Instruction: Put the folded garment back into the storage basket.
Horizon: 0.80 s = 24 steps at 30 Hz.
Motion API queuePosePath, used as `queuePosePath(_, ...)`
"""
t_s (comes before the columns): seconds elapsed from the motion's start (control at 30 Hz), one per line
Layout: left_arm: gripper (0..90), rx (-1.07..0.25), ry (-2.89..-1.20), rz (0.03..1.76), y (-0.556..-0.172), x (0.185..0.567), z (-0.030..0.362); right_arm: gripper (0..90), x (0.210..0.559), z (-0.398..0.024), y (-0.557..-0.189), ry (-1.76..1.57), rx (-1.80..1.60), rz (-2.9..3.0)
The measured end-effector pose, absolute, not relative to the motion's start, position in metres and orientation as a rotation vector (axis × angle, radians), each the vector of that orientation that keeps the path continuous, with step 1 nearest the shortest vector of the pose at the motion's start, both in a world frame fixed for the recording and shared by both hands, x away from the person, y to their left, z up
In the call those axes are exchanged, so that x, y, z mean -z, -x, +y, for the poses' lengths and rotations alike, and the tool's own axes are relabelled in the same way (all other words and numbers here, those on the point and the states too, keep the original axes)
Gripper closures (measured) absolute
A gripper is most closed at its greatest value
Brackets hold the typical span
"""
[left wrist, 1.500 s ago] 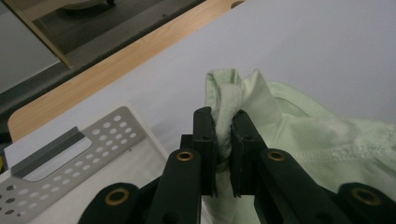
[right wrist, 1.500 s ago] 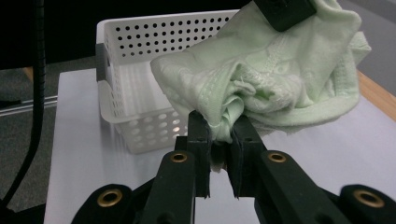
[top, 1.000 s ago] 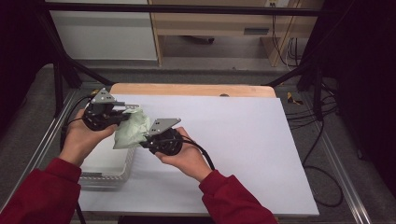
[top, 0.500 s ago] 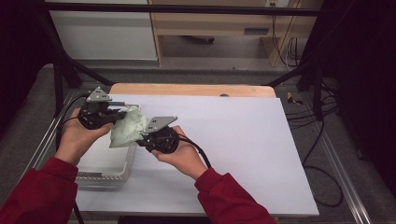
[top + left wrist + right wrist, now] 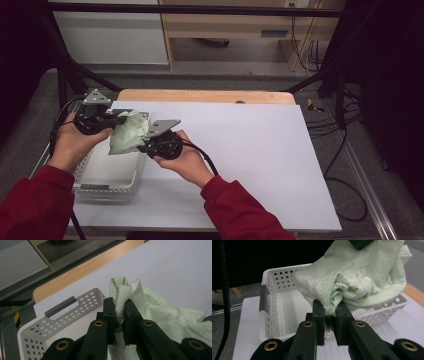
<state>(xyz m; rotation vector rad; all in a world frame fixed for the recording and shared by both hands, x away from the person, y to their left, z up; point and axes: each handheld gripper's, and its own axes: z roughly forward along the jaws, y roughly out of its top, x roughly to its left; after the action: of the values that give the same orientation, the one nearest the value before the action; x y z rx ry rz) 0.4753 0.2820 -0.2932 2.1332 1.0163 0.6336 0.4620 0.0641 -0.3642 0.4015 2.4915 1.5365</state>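
Observation:
A pale green cloth (image 5: 128, 135) hangs bunched between both grippers, over the right rim of a white perforated basket (image 5: 107, 175). My left gripper (image 5: 119, 120) is shut on the cloth's upper edge (image 5: 120, 296), which is pinched between its black jaws. My right gripper (image 5: 142, 146) is shut on a lower fold of the cloth (image 5: 352, 277); the fabric is squeezed between its jaws with the basket (image 5: 274, 302) behind. In the left gripper view the basket's handle end (image 5: 60, 307) lies left of the jaws.
The basket stands at the left end of a white tabletop (image 5: 250, 150) with a wooden strip (image 5: 205, 96) along its far edge. Black cables (image 5: 202, 155) trail from the grippers. A black frame post (image 5: 60, 75) rises at the back left.
Both hands have carried the cloth leftward, from beside the basket to over its right rim. The grips on the cloth are unchanged.

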Motion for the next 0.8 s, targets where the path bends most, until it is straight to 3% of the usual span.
queuePosePath(0.8,82.1,-0.647,-2.105,1.087,-0.481,0.294,0.316,81.2,0.371,0.1,-0.48,-0.366,-1.57,2.506)
